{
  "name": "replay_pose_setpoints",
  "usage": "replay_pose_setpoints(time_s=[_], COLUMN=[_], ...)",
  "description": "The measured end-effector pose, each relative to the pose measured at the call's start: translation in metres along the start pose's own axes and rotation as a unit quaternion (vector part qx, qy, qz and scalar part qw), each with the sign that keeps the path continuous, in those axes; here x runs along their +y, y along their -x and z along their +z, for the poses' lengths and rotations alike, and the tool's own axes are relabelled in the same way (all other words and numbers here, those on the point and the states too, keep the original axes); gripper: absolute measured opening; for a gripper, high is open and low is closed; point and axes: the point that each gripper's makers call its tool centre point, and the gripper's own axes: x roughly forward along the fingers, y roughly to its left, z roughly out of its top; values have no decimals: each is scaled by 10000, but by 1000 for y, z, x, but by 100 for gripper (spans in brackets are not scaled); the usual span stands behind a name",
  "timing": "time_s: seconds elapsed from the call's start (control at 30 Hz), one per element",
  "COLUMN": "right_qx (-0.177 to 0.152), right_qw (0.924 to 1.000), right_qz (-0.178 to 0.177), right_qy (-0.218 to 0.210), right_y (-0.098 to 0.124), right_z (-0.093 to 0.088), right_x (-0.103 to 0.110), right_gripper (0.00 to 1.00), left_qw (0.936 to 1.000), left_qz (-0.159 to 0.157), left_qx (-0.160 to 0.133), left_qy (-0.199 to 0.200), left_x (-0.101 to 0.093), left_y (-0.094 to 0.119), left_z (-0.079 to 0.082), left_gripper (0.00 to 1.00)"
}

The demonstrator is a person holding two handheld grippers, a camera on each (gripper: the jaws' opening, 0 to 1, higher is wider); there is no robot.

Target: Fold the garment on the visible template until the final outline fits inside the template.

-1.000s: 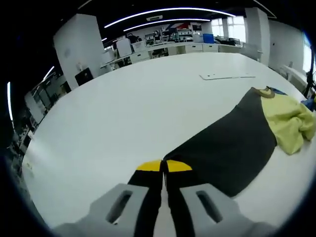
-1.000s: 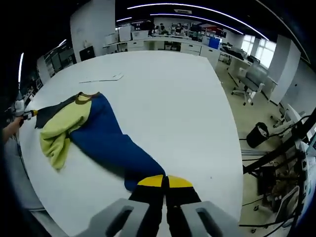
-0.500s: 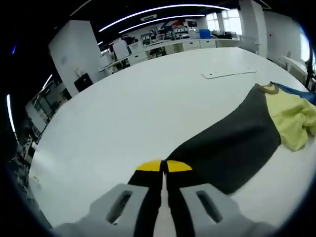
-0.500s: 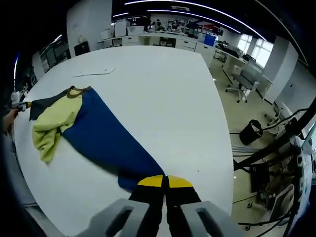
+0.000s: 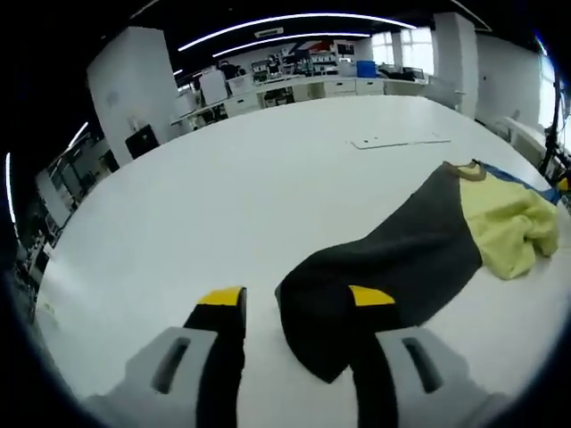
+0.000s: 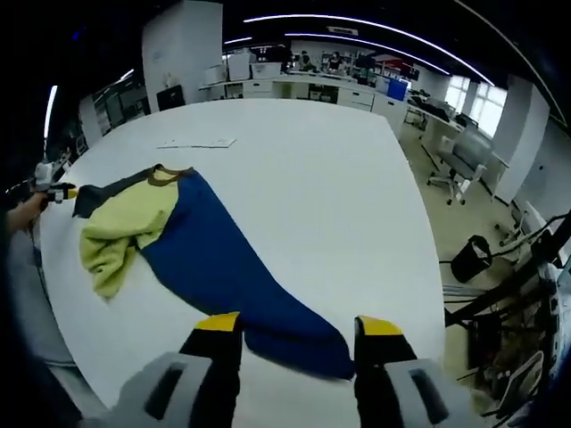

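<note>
Big white counter (image 5: 223, 178). Blue, dark grey, yellow cloth garment (image 6: 205, 259) lies flat, stretched long between both hand-held grippers. Left hand-held gripper (image 5: 294, 308) jaws apart, grey end between. Right hand-held gripper (image 6: 299, 330) jaws apart, blue end between.

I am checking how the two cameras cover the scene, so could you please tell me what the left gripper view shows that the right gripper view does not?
The left gripper view alone shows the left tongs, open, over the garment's dark grey sleeve end.

The right gripper view alone shows the right tongs, open, over the blue sleeve end, plus an office chair and a black bin on the floor.

Both show the white table, the yellow-green body bunched up, and a flat white sheet.
</note>
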Motion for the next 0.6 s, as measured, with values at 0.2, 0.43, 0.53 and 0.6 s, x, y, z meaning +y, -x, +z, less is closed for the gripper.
replay_pose_setpoints(time_s=[0.2, 0.43, 0.53, 0.6], right_qx=[-163, -399, -503, -592], right_qw=[9984, 9933, 9896, 9866], right_qz=[443, 1044, 1298, 1462], right_qy=[296, 286, 353, 426], right_y=[0, 0, 1, 2], right_z=[11, 24, 31, 36], right_x=[37, 82, 102, 116], right_gripper=[80, 86, 89, 90], left_qw=[9986, 9967, 9953, 9946], left_qz=[-405, -672, -766, -807], left_qx=[-291, -456, -584, -639], left_qy=[172, 51, -38, -107], left_x=[-25, -51, -61, -67], left_y=[14, 31, 38, 43], left_z=[3, 7, 10, 12], left_gripper=[69, 90, 95, 97])
